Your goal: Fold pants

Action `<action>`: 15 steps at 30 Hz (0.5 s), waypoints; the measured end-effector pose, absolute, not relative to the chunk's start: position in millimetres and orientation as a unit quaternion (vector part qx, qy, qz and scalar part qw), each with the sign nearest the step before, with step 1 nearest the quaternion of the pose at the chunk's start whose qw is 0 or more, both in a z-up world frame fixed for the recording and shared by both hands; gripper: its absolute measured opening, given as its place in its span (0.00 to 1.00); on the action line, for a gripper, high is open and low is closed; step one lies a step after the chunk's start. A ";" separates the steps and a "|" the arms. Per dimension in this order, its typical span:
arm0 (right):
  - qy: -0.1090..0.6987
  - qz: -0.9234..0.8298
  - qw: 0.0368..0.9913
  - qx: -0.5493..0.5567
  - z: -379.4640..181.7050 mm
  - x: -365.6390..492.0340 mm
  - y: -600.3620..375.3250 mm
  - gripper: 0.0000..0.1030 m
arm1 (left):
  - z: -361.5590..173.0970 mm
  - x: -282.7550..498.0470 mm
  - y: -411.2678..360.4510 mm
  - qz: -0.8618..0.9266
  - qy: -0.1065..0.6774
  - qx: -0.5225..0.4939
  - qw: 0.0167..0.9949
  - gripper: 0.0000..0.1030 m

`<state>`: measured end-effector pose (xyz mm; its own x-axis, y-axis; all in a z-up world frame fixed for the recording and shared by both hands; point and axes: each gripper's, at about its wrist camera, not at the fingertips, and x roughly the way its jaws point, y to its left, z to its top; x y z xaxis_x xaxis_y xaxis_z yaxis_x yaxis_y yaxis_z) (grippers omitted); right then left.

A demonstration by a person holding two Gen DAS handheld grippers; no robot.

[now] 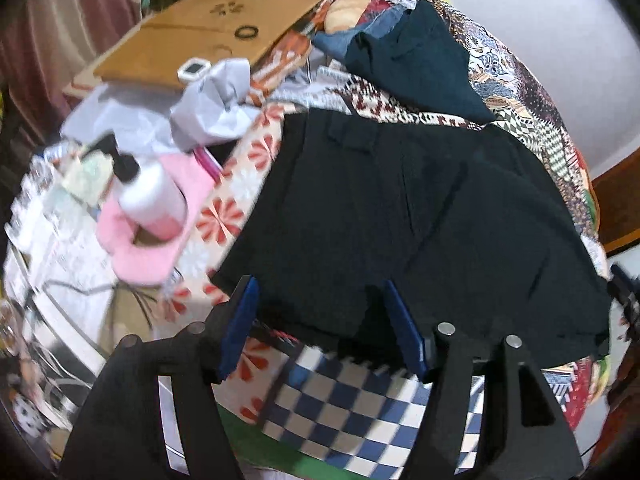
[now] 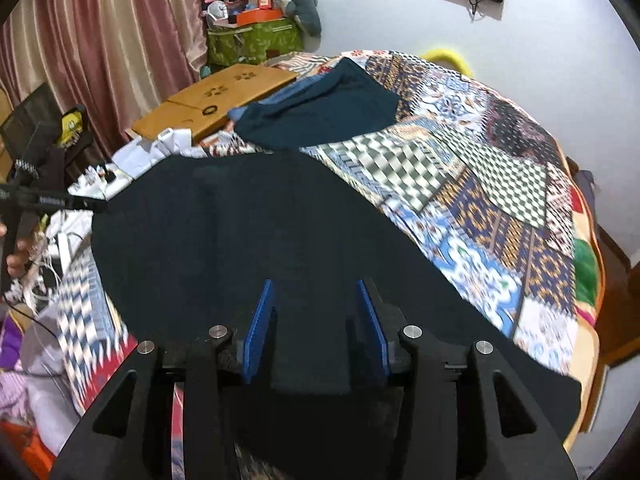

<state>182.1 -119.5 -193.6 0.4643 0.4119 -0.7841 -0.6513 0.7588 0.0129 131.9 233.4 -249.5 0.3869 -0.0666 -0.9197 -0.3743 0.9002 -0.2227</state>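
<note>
Black pants (image 1: 400, 208) lie flat on the patchwork quilt (image 1: 520, 92), waistband toward the far side. My left gripper (image 1: 319, 282) hovers over their near edge, open, with nothing pinched between its blue pads (image 1: 240, 320). In the right wrist view the pants (image 2: 260, 240) fill the middle. My right gripper (image 2: 315, 282) is open above them, its pads (image 2: 260, 320) apart with only the dark cloth lying below. Part of the left gripper's body (image 2: 40, 200) and a hand (image 2: 16, 256) show at the left edge.
A dark teal garment (image 1: 420, 60) (image 2: 320, 116) lies beyond the pants. At the left are a wooden board (image 1: 224, 20), grey cloth (image 1: 216, 100), a white pump bottle (image 1: 148, 196) and pink cloth (image 1: 136, 252). A green bag (image 2: 252, 40) and curtains (image 2: 100, 40) stand behind.
</note>
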 end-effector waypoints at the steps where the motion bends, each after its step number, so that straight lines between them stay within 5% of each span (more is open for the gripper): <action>1: 0.412 0.312 0.843 -0.148 -196.2 179.3 -122.9 0.40 | -251.1 131.1 232.1 0.095 0.546 -0.210 0.805 0.63; 15: 0.434 0.283 0.849 -0.098 -223.1 161.8 -156.9 0.51 | -259.4 135.6 233.1 0.052 0.550 -0.298 0.778 0.71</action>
